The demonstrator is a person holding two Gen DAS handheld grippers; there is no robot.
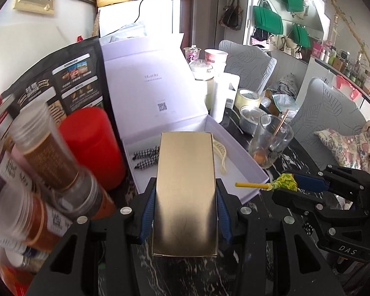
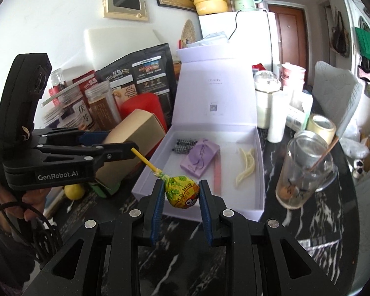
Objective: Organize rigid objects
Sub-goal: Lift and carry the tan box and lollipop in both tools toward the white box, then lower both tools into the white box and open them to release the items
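The left gripper (image 1: 186, 194) is clamped on a tall rectangular gold cardboard box (image 1: 186, 192), its blue pads pressed against the box's two long sides, and holds it above the near left corner of an open pale lilac gift box (image 2: 256, 172) that sits on the black marble-patterned table (image 2: 315, 224). The right gripper (image 2: 181, 194) is closed on the yellow-green wrapped head of a lollipop (image 2: 182, 191), whose yellow stick points up and to the left toward the other gripper; it hangs just in front of the gift box's near wall. Inside the gift box lie two black-and-white checked hair clips (image 2: 183, 144) near the back left, a flat lilac card with a wire shape on it (image 2: 200, 159) in the middle, a pink strip (image 2: 217, 175) just beside the card, and a cream plastic hair claw (image 2: 245, 166) toward the right. The box's lid stands upright behind it. To the right on the table stand a clear glass tumbler holding a thin stick (image 2: 305, 172) and a roll of clear packing tape (image 2: 321, 128); to the left a red cylindrical canister (image 1: 91, 145) stands among jars.
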